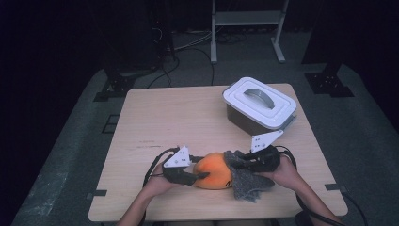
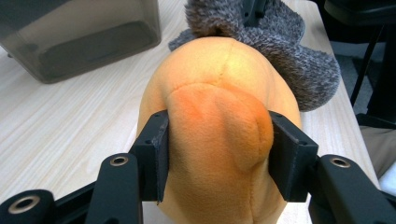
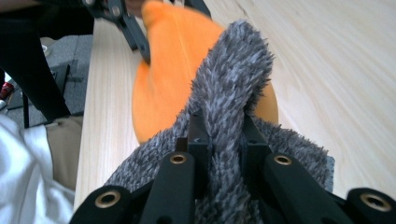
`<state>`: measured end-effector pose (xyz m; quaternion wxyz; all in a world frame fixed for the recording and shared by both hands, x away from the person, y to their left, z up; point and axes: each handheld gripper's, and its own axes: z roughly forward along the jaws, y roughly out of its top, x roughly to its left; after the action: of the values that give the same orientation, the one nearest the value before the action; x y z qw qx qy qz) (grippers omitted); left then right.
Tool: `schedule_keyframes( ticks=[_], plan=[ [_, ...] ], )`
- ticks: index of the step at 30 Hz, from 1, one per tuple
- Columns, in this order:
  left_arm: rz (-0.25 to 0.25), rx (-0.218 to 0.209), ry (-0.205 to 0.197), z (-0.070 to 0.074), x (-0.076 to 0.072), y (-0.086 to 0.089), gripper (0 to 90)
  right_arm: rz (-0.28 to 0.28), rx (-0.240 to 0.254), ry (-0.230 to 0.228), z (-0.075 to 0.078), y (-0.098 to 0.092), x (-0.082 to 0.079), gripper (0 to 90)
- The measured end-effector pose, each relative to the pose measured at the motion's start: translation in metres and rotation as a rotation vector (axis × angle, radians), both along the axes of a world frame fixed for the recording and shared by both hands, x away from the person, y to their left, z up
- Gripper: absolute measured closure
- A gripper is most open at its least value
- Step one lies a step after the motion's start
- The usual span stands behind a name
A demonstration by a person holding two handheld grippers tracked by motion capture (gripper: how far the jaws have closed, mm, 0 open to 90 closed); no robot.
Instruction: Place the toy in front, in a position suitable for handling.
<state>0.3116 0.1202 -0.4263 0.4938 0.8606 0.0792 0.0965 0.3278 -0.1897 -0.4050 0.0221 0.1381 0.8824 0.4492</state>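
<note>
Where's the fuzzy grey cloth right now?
In the high view, the fuzzy grey cloth lies near the table's front edge, right of the orange plush toy, pinched by the right gripper.

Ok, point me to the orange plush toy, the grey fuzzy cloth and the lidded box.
orange plush toy (image 1: 214, 170): high view, middle of its rounded body.
grey fuzzy cloth (image 1: 248, 182): high view, the bunched part lying right of the toy.
lidded box (image 1: 241, 96): high view, white lid left of the handle.
</note>
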Motion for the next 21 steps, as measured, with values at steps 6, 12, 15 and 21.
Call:
schedule_keyframes(
  ticks=[6,12,15,21],
  plan=[
    [-0.018,-0.007,0.016,-0.002,0.001,-0.001,46.0,0.008,0.003,0.000,0.006,0.003,0.001,78.3],
    [-0.017,-0.004,0.011,-0.003,0.001,0.004,45.1,0.073,0.057,-0.036,0.023,0.033,0.005,78.2],
    [-0.010,-0.001,0.027,-0.003,0.001,0.007,44.2,0.078,0.058,-0.033,0.020,0.036,0.006,78.1],
    [-0.002,-0.005,0.068,-0.003,0.004,0.011,41.5,0.042,0.088,0.005,0.003,0.018,0.003,78.0]
  ],
)
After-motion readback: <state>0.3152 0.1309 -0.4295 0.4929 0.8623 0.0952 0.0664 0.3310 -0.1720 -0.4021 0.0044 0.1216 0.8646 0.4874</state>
